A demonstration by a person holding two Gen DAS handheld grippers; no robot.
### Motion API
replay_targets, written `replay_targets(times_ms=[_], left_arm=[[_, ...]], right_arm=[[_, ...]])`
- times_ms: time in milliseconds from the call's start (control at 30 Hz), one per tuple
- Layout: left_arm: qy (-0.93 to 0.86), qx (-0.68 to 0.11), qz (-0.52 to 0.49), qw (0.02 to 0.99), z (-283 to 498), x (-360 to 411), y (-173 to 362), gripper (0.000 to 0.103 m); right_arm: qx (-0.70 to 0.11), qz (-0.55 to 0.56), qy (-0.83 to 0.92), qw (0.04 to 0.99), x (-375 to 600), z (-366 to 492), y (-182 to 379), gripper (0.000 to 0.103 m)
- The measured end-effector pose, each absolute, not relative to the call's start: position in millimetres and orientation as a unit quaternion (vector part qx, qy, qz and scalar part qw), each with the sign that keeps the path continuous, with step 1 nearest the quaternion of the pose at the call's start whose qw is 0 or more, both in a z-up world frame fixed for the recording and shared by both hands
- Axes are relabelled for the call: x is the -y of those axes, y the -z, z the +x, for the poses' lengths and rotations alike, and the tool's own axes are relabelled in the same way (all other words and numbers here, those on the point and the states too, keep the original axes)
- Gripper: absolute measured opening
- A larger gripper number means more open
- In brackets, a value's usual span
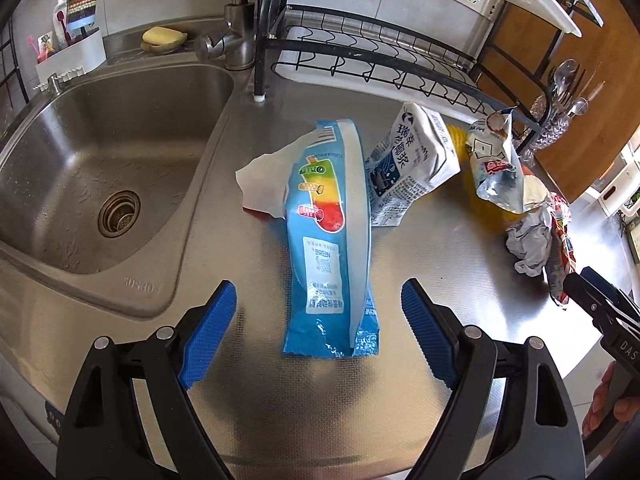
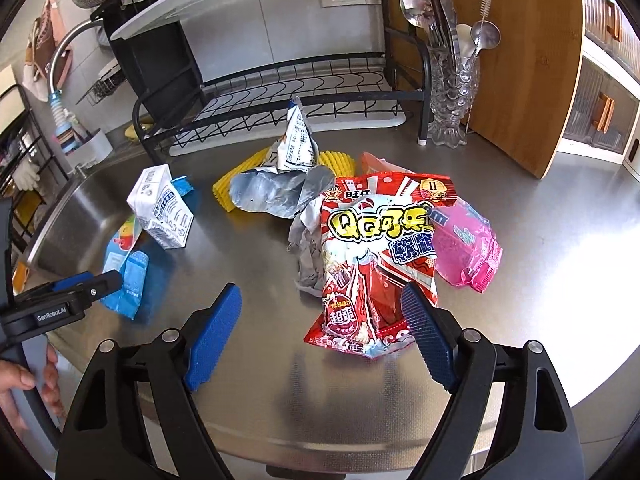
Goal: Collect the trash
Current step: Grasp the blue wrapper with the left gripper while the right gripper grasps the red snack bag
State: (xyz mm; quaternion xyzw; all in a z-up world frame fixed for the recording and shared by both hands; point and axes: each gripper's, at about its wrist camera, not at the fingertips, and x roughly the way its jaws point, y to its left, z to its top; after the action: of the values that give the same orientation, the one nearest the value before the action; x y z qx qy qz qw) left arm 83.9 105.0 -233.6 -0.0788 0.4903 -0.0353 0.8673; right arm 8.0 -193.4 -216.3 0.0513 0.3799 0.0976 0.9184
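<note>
A blue ice-pop wrapper [image 1: 328, 240] lies on the steel counter [image 1: 440, 272], its near end between the fingers of my left gripper [image 1: 320, 296]. That gripper is open, and its pads do not touch the wrapper. Behind the wrapper are a white carton [image 1: 408, 160], a foil bag [image 1: 496, 160] and crumpled grey paper [image 1: 528, 240]. In the right wrist view a red candy bag [image 2: 372, 260] lies over grey paper [image 2: 308, 252] and a pink wrapper [image 2: 468, 248]. My right gripper [image 2: 320, 294] is open, with its right finger over the bag's near corner. The blue wrapper [image 2: 124, 276] and carton [image 2: 164, 208] lie to the left.
A sink [image 1: 100, 152] with a faucet [image 1: 236, 40] lies left of the trash. A black dish rack [image 1: 380, 60] runs along the back wall. A glass utensil holder [image 2: 452, 92] and a wooden board [image 2: 520, 60] stand at the back right. A yellow ridged item [image 2: 240, 184] lies under the foil bag.
</note>
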Motion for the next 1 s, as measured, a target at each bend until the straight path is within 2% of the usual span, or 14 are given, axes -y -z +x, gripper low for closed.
replay_targets(times_ms=[33,100,133,167,200,233,300,367,733,1000], left_arm=[[0.037,-0.493,-0.08,0.866,85,-106,237,0.078],[0.043,-0.499,-0.082,0.862,87,-105,242,0.062],[0.045,-0.504,-0.081,0.859,87,-104,245,0.049],[0.045,-0.504,-0.076,0.859,87,-102,246,0.04],[0.046,-0.502,-0.069,0.861,86,-100,245,0.036],[0.05,-0.503,-0.068,0.86,85,-100,245,0.025],[0.054,-0.5,-0.07,0.862,81,-99,243,0.021],[0.055,-0.492,-0.069,0.866,78,-98,239,0.011],[0.058,-0.439,-0.063,0.894,26,-91,191,0.008],[0.068,-0.434,-0.06,0.896,-38,-71,173,0.008]], right_arm=[[-0.386,0.049,-0.096,0.916,193,10,221,0.074],[-0.404,0.049,-0.094,0.909,193,15,231,0.06],[-0.411,0.051,-0.091,0.905,195,16,235,0.043],[-0.417,0.053,-0.085,0.903,196,16,239,0.035],[-0.419,0.053,-0.081,0.903,197,15,242,0.032],[-0.416,0.051,-0.079,0.904,198,13,243,0.029],[-0.41,0.044,-0.078,0.908,199,8,240,0.019],[-0.399,0.045,-0.075,0.913,201,2,234,0.013],[-0.326,0.068,-0.092,0.938,217,-43,188,0.011],[-0.324,0.08,-0.154,0.93,213,-92,179,0.011]])
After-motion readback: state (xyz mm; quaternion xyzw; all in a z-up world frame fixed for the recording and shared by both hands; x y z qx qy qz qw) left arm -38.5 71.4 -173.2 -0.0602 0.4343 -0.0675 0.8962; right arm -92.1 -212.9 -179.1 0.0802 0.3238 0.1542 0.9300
